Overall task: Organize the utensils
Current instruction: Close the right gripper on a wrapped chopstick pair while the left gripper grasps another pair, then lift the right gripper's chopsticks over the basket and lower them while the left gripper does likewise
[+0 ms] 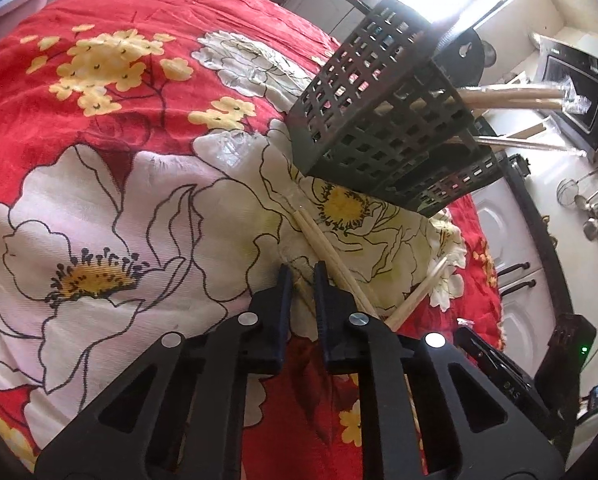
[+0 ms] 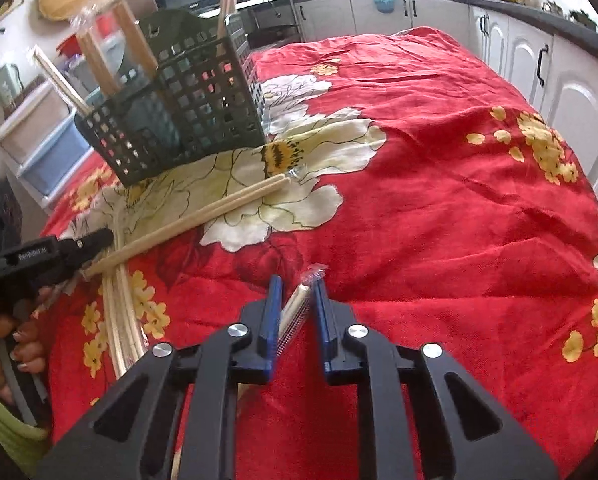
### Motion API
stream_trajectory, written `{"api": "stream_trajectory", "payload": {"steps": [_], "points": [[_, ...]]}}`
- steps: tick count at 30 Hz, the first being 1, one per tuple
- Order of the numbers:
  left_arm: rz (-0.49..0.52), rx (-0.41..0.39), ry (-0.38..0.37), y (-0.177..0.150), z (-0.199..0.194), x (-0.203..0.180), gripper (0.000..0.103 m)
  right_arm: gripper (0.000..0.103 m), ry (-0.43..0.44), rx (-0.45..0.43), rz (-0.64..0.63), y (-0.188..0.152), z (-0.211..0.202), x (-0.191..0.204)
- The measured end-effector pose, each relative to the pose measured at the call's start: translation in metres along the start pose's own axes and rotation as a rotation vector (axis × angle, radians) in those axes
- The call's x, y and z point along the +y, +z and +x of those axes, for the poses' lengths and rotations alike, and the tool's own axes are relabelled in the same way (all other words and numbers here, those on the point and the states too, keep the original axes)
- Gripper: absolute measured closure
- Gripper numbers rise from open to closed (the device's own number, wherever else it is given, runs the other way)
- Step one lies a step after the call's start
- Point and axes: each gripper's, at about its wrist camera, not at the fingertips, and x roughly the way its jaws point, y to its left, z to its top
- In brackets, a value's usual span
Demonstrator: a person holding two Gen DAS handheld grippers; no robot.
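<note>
Both grippers clamped on wrapped chopsticks, pick-up in hand.
Left gripper [image 1: 301,280] jaws pinch a pack from the pile [image 2: 119,300] on the cloth [image 2: 439,180]; right gripper [image 2: 297,300] jaws grip a wrapped pair [image 2: 299,300]; next, I'd judge: lift, tip upright, drop into the caddy [image 2: 187,92], near, partly filled.

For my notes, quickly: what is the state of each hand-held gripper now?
Left hand-held gripper: closed on wrapped chopsticks.
Right hand-held gripper: closed on a wrapped pair.
</note>
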Motion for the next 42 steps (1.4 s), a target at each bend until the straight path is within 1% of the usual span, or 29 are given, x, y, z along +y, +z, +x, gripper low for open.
{"api": "stream_trajectory", "payload": {"steps": [8, 12, 17, 20, 26, 31, 42], "points": [[-0.089, 0.008, -0.09, 0.002, -0.007, 0.018, 0.099, 0.092, 0.058, -0.037, 0.018, 0.007, -0.008, 0.001], [-0.108, -0.018, -0.089, 0.002, -0.017, 0.023, 0.099, 0.093, 0.082, -0.058, 0.02, 0.009, -0.013, 0.002], [-0.111, -0.076, -0.076, 0.008, -0.034, 0.026, 0.099, 0.093, 0.109, -0.085, 0.018, 0.011, -0.019, 0.004], [-0.087, -0.133, -0.065, 0.011, -0.05, 0.022, 0.1, 0.094, 0.122, -0.11, -0.001, 0.016, -0.025, 0.008], [-0.024, -0.22, -0.063, 0.014, -0.076, 0.002, 0.1, 0.095, 0.148, -0.161, -0.037, 0.03, -0.04, 0.02], [-0.002, -0.271, -0.076, 0.017, -0.096, -0.007, 0.1, 0.096, 0.177, -0.21, -0.07, 0.043, -0.055, 0.031], [0.057, -0.352, -0.093, 0.021, -0.128, -0.031, 0.101, 0.097, 0.233, -0.29, -0.122, 0.062, -0.08, 0.056]]}}
